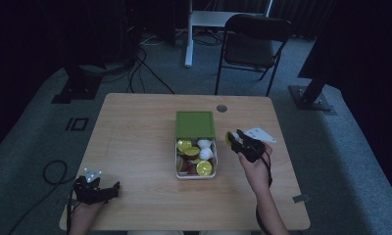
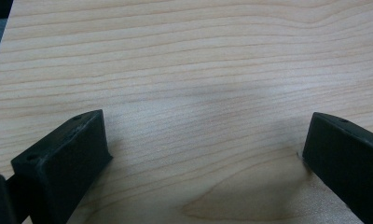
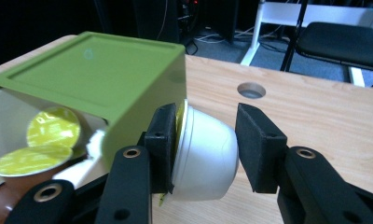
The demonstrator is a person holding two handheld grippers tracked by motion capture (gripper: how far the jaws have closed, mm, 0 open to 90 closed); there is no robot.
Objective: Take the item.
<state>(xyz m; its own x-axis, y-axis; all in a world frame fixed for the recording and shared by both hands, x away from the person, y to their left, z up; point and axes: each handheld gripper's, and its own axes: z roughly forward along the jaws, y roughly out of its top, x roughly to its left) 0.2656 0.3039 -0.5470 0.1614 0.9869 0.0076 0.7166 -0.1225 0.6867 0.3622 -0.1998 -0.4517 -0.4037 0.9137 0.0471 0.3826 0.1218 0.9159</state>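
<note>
Right tongs [image 3: 204, 154] grip white capsule [image 3: 205, 156] beside green box [image 3: 96, 74]

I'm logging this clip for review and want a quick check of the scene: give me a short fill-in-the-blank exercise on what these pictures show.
1. The right gripper holds a white capsule whose foil lid is coloured ____.
2. The sleeve half slid off the white tray of capsules is coloured ____.
3. The left gripper hangs over bare wood with its jaws ____.
4. Beyond the table, on the carpet, stands a black ____.

Missing words: yellow; green; open; chair
</note>
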